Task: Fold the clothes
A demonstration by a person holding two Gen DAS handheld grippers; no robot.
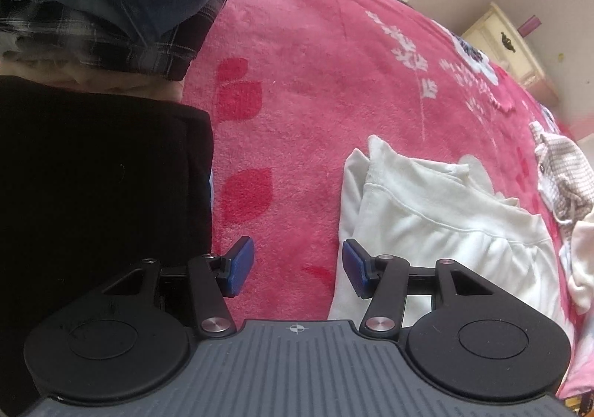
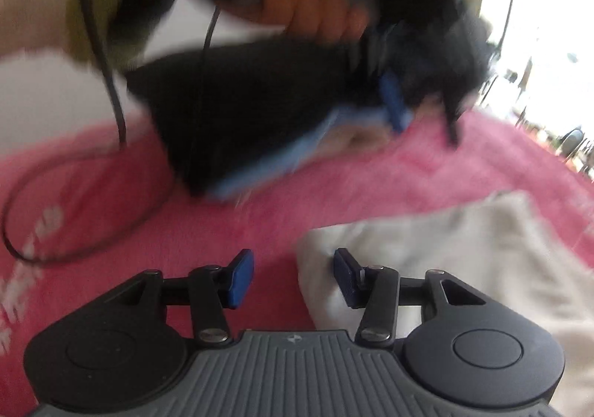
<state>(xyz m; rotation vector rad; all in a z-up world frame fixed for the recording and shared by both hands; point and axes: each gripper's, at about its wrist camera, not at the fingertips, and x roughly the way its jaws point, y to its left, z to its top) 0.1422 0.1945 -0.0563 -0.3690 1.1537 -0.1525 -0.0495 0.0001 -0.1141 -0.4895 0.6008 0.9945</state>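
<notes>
left wrist: both grippers, left gripper (image 1: 298, 270) and right gripper (image 2: 293, 277), spread wide above blanket (image 1: 315, 82).

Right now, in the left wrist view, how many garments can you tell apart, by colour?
White: 1, the white sweatshirt
Black: 1, the black garment
Blue: 1, the blue garment
Plaid: 1, the dark plaid shirt
Checked: 1, the beige checked garment
Total: 5

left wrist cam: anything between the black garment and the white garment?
Nothing: only bare pink blanket separates the black garment from the white garment, as the left wrist view shows.
</notes>
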